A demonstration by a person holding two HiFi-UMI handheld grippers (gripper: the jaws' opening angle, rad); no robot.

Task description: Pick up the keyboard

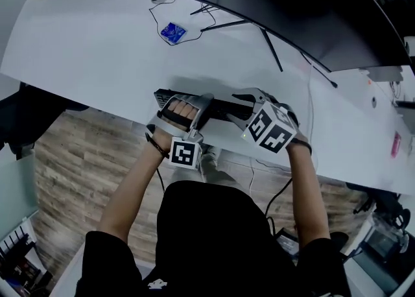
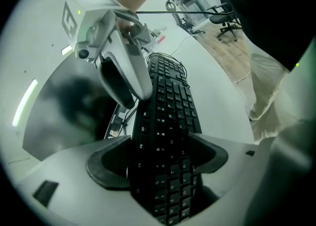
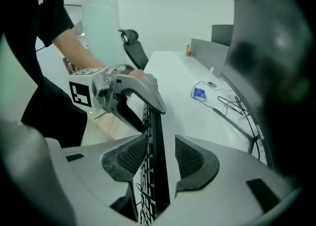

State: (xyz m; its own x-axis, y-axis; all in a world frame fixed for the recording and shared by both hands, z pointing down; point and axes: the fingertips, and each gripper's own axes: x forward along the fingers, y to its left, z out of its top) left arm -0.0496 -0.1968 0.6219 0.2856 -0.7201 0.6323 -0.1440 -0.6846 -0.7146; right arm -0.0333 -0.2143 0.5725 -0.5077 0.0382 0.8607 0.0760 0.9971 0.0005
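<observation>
At the near edge of the white desk [image 1: 97,49], the black keyboard [image 1: 220,106] sits between the two grippers, just in front of the person in a black shirt. It is tipped up on a long edge rather than lying flat. Whether it is clear of the desk cannot be told.

The left gripper [image 1: 185,104] takes the keyboard near its left end. In the left gripper view, the key face runs straight through between the jaws. Both dark pads [image 2: 113,168] meet the keyboard's long edges, so the jaws stand wide but clamped on it.

The right gripper [image 1: 249,104] straddles the keyboard further along. In the right gripper view, the keyboard [image 3: 157,141] shows edge-on between the jaws. The left-hand pad [image 3: 131,158] lies against the keys, while a clear gap separates the keyboard's back from the other pad. This gripper is therefore loose around the keyboard and not pinching it.

Each gripper also shows in the other's view, set on the keyboard further along.

Behind the keyboard, a large curved dark monitor [image 1: 292,4] stands on thin legs. A small blue object [image 1: 172,32] lies among thin cables on the desk, well away from the grippers. An office chair [image 3: 133,45] stands past the desk's far end, and wooden flooring [image 1: 71,179] shows below the desk edge.
</observation>
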